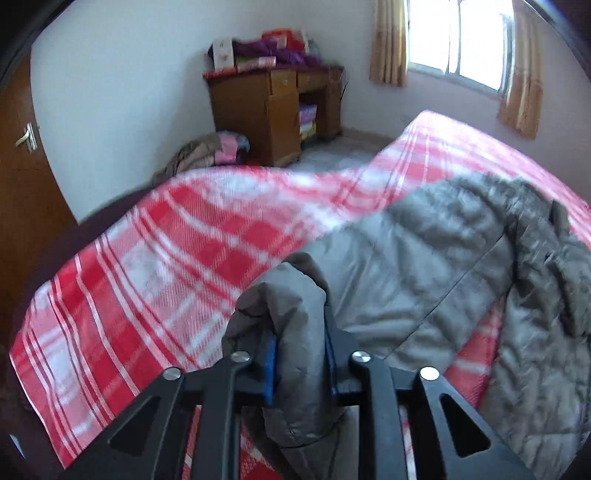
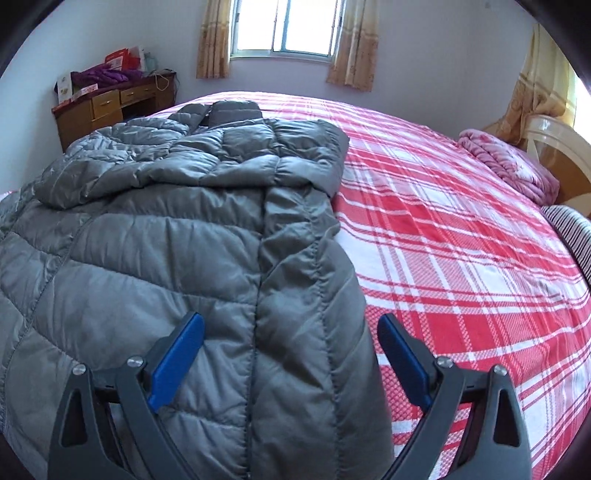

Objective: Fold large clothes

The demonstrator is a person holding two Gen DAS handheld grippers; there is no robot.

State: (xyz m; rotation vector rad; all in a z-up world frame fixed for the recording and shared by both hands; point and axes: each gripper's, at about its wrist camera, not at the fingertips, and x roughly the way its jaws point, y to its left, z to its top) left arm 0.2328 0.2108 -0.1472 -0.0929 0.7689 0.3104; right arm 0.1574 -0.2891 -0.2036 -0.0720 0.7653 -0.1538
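Halfway-ish at best: grey puffer jacket [image 2: 192, 229] spread on the plaid bed sheet [image 2: 461, 240], left gripper [image 1: 300, 354] pinching a bunched sleeve, right gripper [image 2: 290, 354] wide open above the hem, proper folds left.

Window [image 2: 284, 27] daylight, blurred fisheye edges
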